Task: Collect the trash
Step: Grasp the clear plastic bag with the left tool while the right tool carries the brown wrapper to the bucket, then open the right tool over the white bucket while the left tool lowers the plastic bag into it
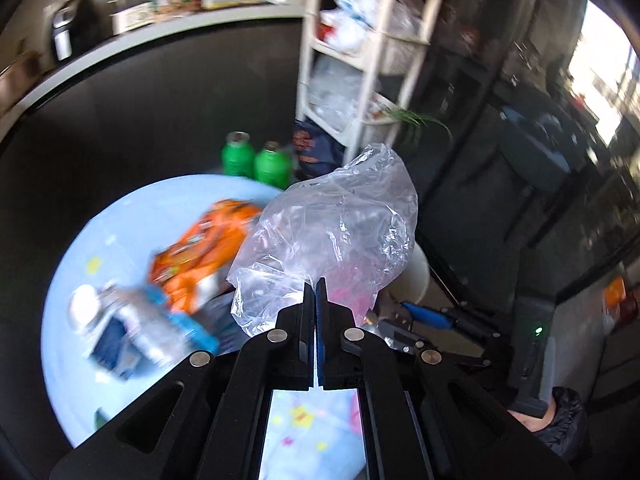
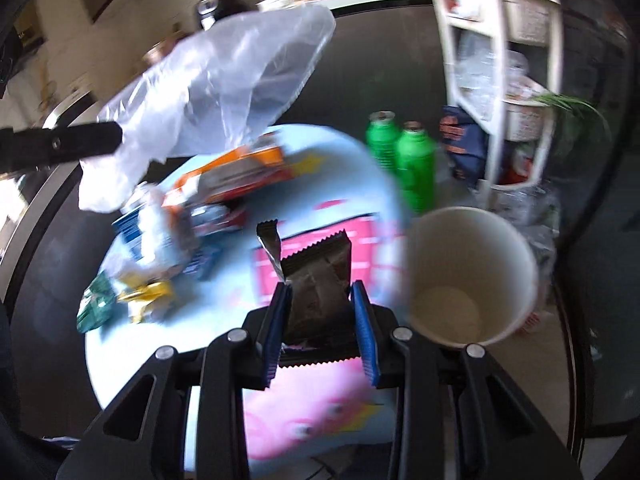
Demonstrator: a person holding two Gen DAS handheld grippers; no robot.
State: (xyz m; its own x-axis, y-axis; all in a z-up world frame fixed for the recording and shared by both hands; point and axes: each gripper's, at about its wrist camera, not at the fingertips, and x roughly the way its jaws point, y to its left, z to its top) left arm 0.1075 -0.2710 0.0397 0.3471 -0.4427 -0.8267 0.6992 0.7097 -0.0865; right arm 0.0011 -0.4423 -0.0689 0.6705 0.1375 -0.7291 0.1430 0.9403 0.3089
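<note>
A clear plastic bag is pinched in the fully closed left tongs, billowing up toward 12 o'clock above the round pale-blue worktop. The right tongs grip a dark crinkled wrapper between their blue pads, held over the same worktop. More trash lies at 10 o'clock of the wrapper, including an orange packet; a white paper cup sits at 3 o'clock and two green bottles at 1 o'clock.

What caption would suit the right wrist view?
Right gripper holds a dark wrapper beside a paper cup above the trash-strewn round table.
</note>
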